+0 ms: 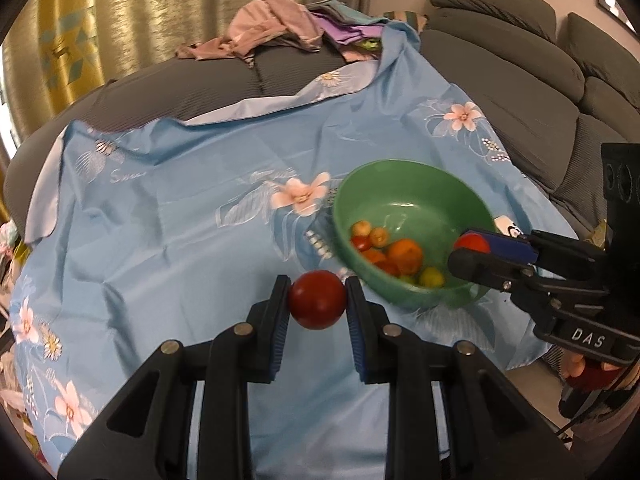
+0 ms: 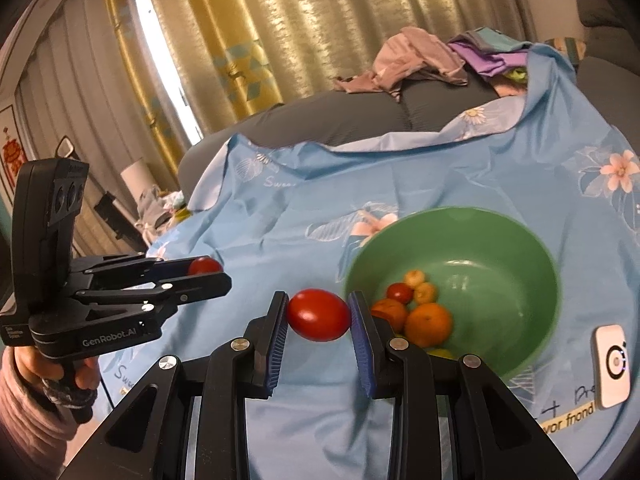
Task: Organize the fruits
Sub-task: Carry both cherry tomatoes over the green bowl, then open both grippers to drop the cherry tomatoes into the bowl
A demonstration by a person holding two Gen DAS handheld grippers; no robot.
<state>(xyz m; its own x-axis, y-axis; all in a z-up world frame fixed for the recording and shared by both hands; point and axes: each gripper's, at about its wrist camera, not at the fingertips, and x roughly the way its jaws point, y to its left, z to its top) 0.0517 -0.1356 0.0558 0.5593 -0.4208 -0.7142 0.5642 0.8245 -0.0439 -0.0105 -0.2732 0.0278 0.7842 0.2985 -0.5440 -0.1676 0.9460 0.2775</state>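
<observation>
A green bowl (image 1: 412, 204) sits on a blue flowered cloth (image 1: 180, 220) and holds an orange (image 1: 406, 254) and several small red, yellow and green fruits. My left gripper (image 1: 317, 300) is shut on a dark red round fruit (image 1: 317, 299), held above the cloth just left of the bowl. My right gripper (image 2: 319, 315) is shut on a red tomato (image 2: 319, 315), near the bowl's (image 2: 500, 240) left rim. Each gripper shows in the other view: the right gripper (image 1: 472, 250) at the bowl's right rim, the left gripper (image 2: 204, 270) at far left.
The cloth covers a grey sofa seat (image 1: 200, 88). A heap of pink and purple clothes (image 1: 280, 24) lies at the back. A small white device (image 2: 610, 364) lies on the cloth right of the bowl. Grey sofa cushions (image 1: 520, 60) rise at right. Gold curtains (image 2: 260, 40) hang behind.
</observation>
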